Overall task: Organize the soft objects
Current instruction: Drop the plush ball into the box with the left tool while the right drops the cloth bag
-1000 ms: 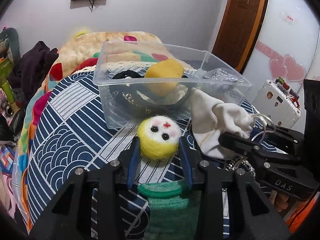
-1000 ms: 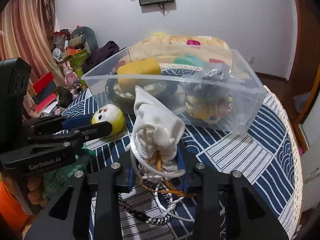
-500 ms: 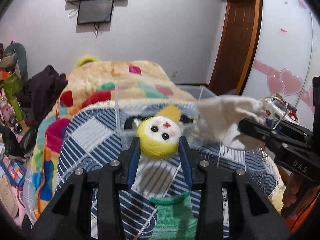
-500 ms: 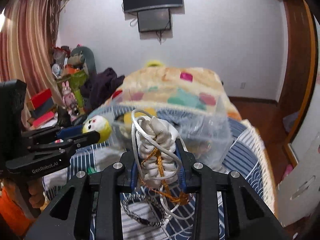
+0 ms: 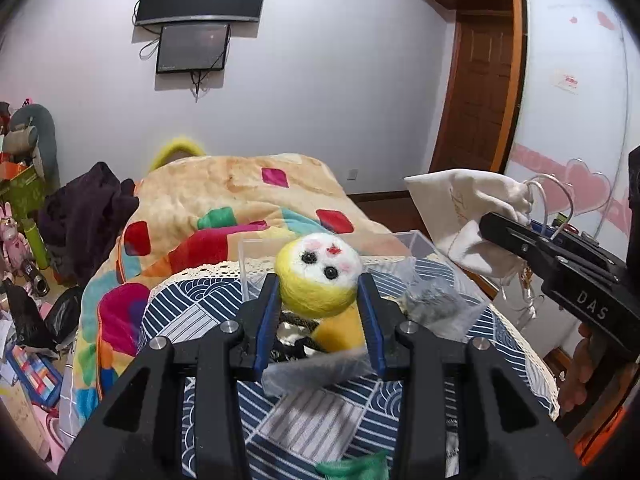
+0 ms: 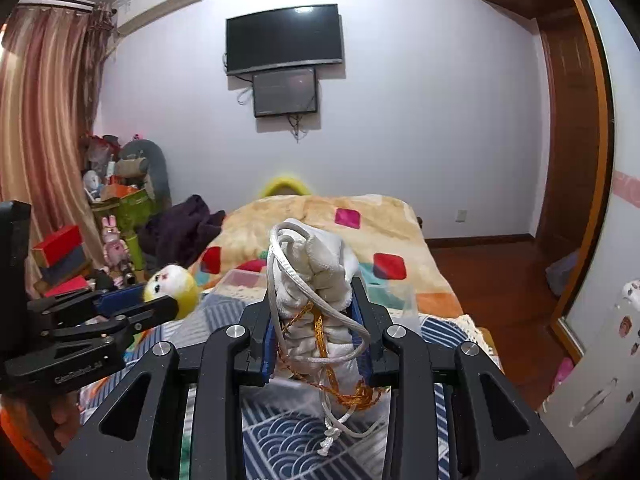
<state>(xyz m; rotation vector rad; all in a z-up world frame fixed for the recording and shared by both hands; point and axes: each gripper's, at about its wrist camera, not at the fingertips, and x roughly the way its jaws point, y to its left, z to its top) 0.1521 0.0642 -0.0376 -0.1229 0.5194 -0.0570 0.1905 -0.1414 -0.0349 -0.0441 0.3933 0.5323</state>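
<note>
Left gripper (image 5: 318, 300): blue-padded jaws clamped on either flank of a yellow felt ball toy (image 5: 318, 276), its white face with black eyes turned toward the camera; toy held clear of the table, raised above the clear plastic bin (image 5: 414, 240). Right gripper (image 6: 316, 320): jaws closed on the gathered neck of a white drawstring pouch (image 6: 316, 276), white cord and orange braided cord (image 6: 320, 340) looping down between the fingers; pouch likewise lifted off the surface. Beneath both: table with navy-and-white patterned cloth (image 5: 304, 424), a green knit item (image 5: 352, 468) at its near edge. Bin, on the cloth just beyond the left gripper: holds a yellow-orange soft object (image 5: 340, 330) and a grey bundle (image 5: 434, 306), other contents indistinct. Beyond the table: bed with patchwork blanket (image 5: 224, 196). Far wall: mounted television (image 6: 284, 38) over a smaller screen (image 6: 285, 92).
</note>
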